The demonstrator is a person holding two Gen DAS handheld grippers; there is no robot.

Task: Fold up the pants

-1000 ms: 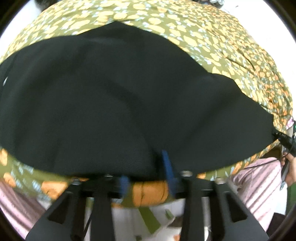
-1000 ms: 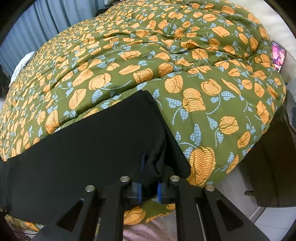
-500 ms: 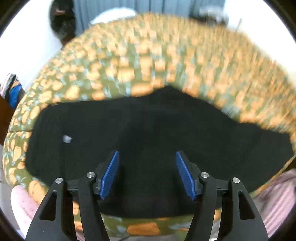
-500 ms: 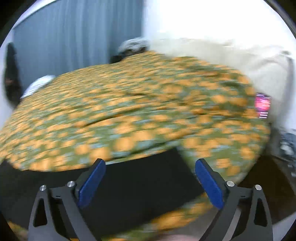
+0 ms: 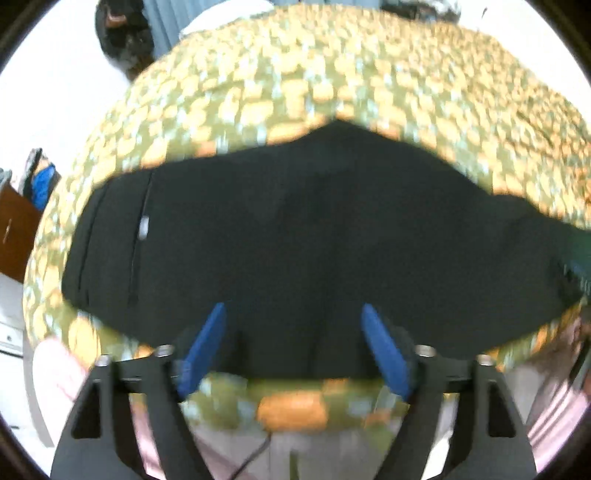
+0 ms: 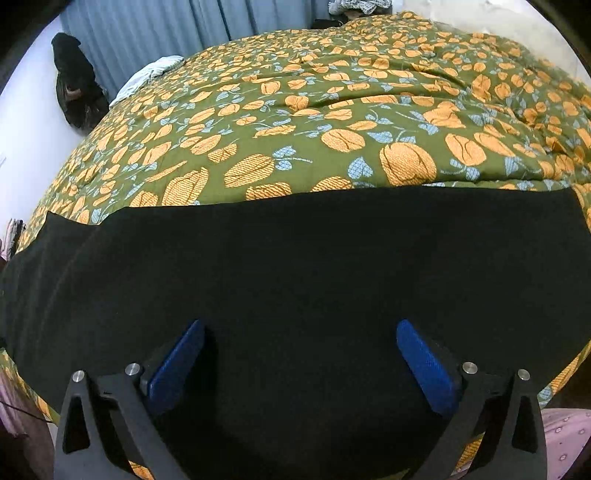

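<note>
Black pants (image 5: 295,236) lie flat in a long strip across the near edge of the bed, waistband with a small white tag at the left in the left wrist view. They also fill the lower half of the right wrist view (image 6: 295,280). My left gripper (image 5: 295,332) is open and empty, held just above the pants' near edge. My right gripper (image 6: 301,350) is open and empty, its blue pads (image 6: 424,369) wide apart over the black cloth.
The bed carries a green quilt with orange flowers (image 6: 332,122). Blue curtains (image 6: 155,33) and a dark bag (image 6: 74,88) stand at the far left. A brown cabinet (image 5: 14,229) is at the left. Pink striped cloth (image 5: 554,406) shows below the bed edge.
Both grippers let go of the pants, opened wide and drew back and up. The pants now lie flat on the quilt.
</note>
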